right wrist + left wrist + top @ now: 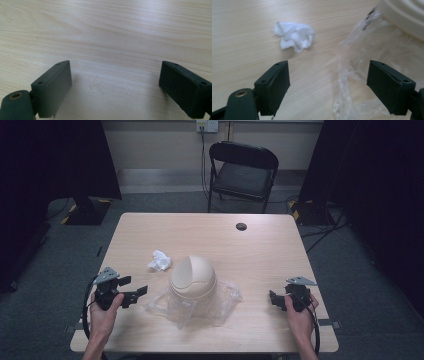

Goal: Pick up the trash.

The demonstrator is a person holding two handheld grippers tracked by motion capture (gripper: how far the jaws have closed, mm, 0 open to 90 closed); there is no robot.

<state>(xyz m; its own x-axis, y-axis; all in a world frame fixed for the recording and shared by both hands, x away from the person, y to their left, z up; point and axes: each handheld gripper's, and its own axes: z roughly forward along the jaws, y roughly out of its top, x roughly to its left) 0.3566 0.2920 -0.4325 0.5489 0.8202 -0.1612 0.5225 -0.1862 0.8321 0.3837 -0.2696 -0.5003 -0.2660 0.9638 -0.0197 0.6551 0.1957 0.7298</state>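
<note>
A cream domed bin [193,279] with a swing lid stands on the wooden table [210,232], sitting in a crumpled clear plastic bag [227,301]. A crumpled white tissue [159,260] lies to its upper left; in the left gripper view the tissue [295,36] is ahead and the bag [359,67] spreads to the right. My left gripper [136,293] hovers left of the bin, jaws open with nothing between them [328,85]. My right gripper [275,299] rests near the table's right edge, open over bare wood [115,87].
A black folding chair [242,170] stands beyond the far edge of the table. A dark cable hole [241,226] sits in the tabletop at the back right. Dark curtains and stands flank the room.
</note>
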